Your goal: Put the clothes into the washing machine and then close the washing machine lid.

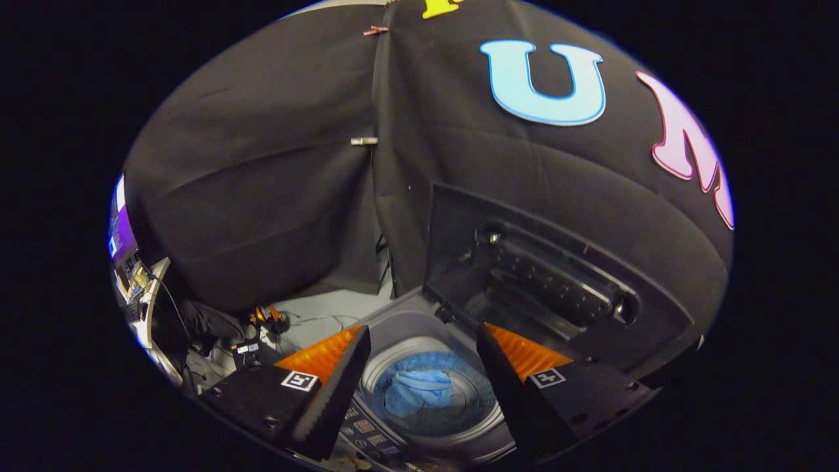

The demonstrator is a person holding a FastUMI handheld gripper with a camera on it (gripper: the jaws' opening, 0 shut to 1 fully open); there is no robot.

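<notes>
Black booth cloth hangs behind the top-loading washing machine [393, 328]. Blue clothes [419, 390] lie in its drum, below the gripper [423, 337], whose fingers stand apart and empty. Raised lid [550, 275], far right, could slam if knocked.

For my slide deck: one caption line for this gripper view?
Open gripper hovers above the top-load washing machine, blue clothes already in its drum, lid raised.
</notes>
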